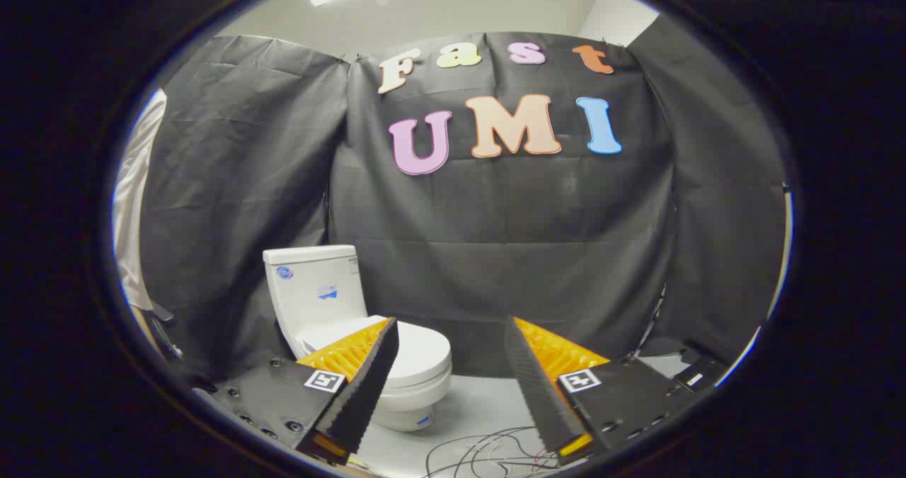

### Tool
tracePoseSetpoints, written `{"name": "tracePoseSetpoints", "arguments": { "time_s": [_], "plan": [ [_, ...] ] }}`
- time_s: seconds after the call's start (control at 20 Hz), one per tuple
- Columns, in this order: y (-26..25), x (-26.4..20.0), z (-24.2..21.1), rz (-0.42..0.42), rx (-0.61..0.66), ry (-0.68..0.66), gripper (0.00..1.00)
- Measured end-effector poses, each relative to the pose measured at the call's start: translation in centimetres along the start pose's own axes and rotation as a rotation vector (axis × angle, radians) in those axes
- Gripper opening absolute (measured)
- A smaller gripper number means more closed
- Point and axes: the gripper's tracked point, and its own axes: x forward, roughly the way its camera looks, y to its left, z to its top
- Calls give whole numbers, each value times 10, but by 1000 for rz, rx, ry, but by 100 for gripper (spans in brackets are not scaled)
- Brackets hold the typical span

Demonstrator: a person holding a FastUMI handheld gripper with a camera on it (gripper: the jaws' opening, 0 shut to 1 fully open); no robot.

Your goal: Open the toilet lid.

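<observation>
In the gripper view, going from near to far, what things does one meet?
Open gripper with nothing between its fingers → cables on the floor → toilet, lid closed → tank → black cloth wall.

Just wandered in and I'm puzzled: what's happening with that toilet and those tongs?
A person is holding a pair of tongs and pointing them at a small white toilet standing against the black cloth wall. The aim is to lift the toilet lid, which is down at this moment. The tongs are open, hold nothing and are short of the toilet. Loose cables lie on the floor below them.
</observation>
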Motion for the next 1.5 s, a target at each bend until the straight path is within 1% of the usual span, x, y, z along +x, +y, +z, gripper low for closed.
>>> {"name": "tracePoseSetpoints", "arguments": {
  "time_s": [0.2,0.35,0.45,0.5,0.55,0.6,0.7,0.9,1.0,1.1,1.15,1.3,1.4,1.5],
  "plan": [
    [-4,34,-1,-10,34,5,84],
    [-12,62,1,-51,24,-2,83],
    [-6,80,16,-50,91,-94,82],
    [-10,89,23,-86,126,-135,82],
    [-15,96,27,-147,156,-167,82],
    [-18,99,27,-189,172,-197,81],
    [-10,100,35,-253,162,-250,81],
    [10,95,37,-380,88,-216,81],
    [24,93,44,-416,89,-230,81],
    [37,92,49,-448,109,-251,81],
    [39,90,48,-478,124,-253,81],
    [50,84,40,-542,164,-251,80],
    [54,81,28,-585,211,-247,80],
    [51,78,9,-653,266,-224,80]
  ]
}}
